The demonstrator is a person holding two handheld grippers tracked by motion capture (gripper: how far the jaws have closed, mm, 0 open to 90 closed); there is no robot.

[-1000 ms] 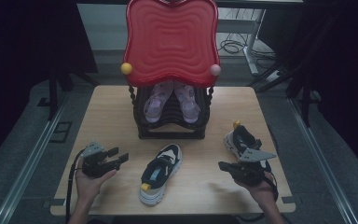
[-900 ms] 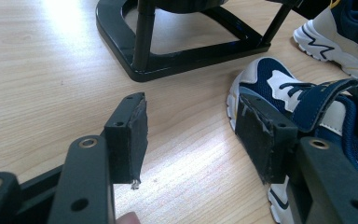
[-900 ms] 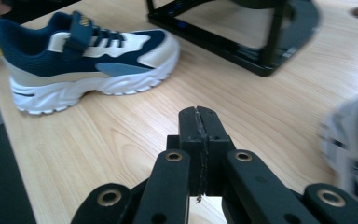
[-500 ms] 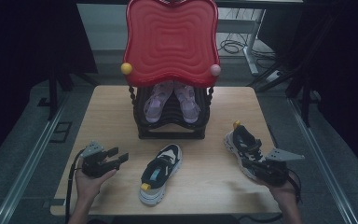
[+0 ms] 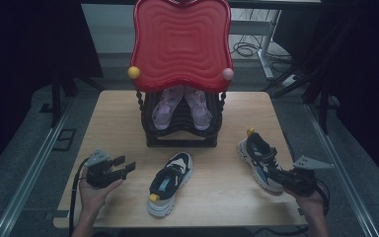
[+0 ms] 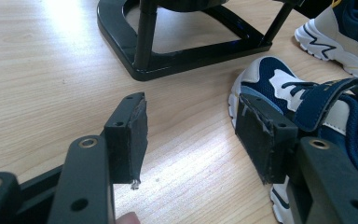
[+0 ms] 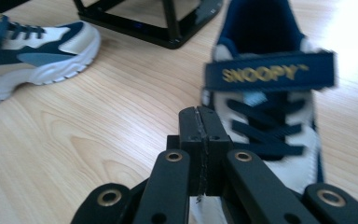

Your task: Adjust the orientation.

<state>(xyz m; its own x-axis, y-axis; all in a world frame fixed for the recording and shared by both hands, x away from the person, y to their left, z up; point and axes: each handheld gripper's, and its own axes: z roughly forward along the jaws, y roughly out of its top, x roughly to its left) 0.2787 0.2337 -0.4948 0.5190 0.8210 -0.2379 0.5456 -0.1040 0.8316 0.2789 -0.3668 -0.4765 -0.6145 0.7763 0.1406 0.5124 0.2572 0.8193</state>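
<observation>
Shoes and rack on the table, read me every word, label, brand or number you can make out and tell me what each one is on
"SNOOPY": yellow letters on the blue strap of the right shoe, seen in the right gripper view.
A small yellow mark on the left shoe, by the picture's top left corner in that view, is too blurred to read.
The rack, the red board and the sandals show no readable text.

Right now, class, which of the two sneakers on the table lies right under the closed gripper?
The sneaker near the table's right edge. The right gripper, jaws pressed together, hovers over its laces. The other sneaker lies mid-table, beside the open left gripper.
</observation>
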